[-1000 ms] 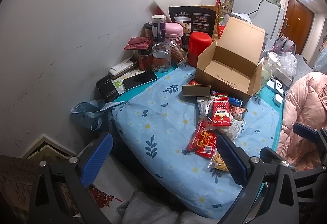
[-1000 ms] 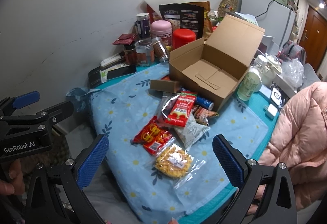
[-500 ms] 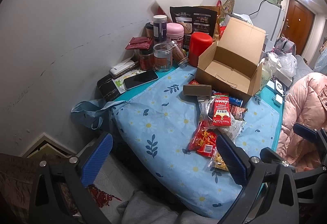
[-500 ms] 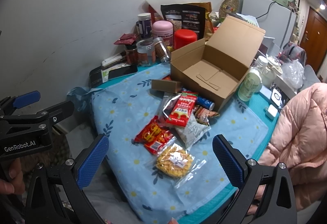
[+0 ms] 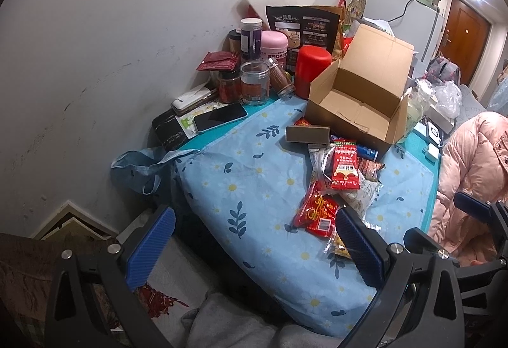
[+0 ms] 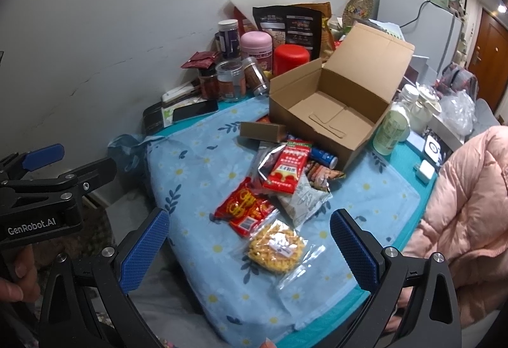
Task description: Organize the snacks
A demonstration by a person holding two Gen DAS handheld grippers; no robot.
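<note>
Clearly our left gripper [image 5: 254, 243] and right gripper [image 6: 250, 252] hang spread and empty, so we risk dragging the clear bag of yellow snacks [image 6: 275, 249] off the table's [image 6: 409, 157] near edge.

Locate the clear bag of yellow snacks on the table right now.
In the right wrist view, the clear bag of yellow snacks lies nearest the camera on the floral cloth, just below the red packet.
</note>
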